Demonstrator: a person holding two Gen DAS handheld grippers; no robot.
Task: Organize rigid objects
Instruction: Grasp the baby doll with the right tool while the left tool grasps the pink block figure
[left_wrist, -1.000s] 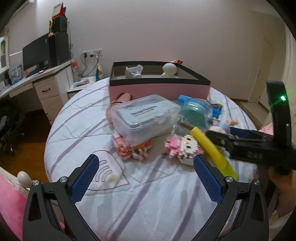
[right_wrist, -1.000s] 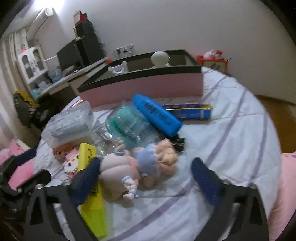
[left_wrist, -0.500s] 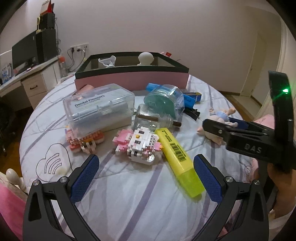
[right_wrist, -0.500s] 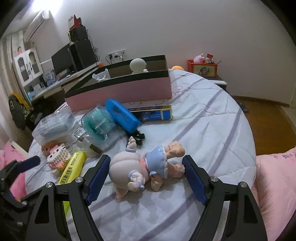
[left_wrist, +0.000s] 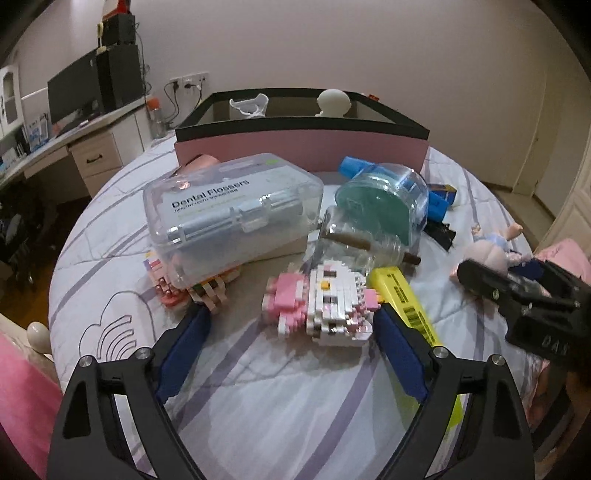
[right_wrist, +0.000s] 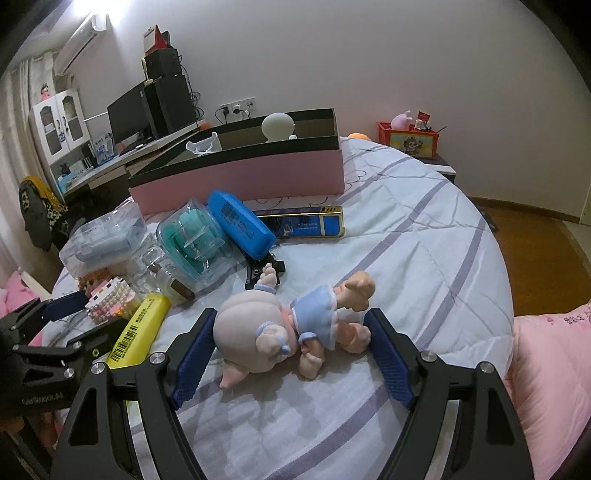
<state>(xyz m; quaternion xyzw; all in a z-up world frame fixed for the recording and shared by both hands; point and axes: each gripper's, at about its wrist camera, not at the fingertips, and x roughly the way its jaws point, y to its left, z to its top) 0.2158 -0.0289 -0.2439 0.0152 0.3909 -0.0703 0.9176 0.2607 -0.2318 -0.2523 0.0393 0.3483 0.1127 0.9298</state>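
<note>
My left gripper (left_wrist: 291, 332) is open, its blue pads on either side of a pink and white block-built cat figure (left_wrist: 321, 299) lying on the bed. My right gripper (right_wrist: 291, 339) is open around a baby doll in a blue dress (right_wrist: 291, 325), pads close to its head and legs, touching unclear. A yellow highlighter (left_wrist: 406, 302) lies between the two. A pink box with a black rim (left_wrist: 295, 144) stands at the back, holding a white round figure (left_wrist: 332, 103).
A clear Dental Flossers case (left_wrist: 232, 210), a small glass bottle (left_wrist: 354, 236), a teal-filled clear tub (left_wrist: 384, 199), a blue case (right_wrist: 240, 225), a blue-gold flat box (right_wrist: 303, 225) and a black clip (right_wrist: 264, 271) crowd the bed's middle. A desk (left_wrist: 74, 147) stands left.
My left gripper has moved forward so its pads now flank the block cat. My right gripper has closed in around the doll.
</note>
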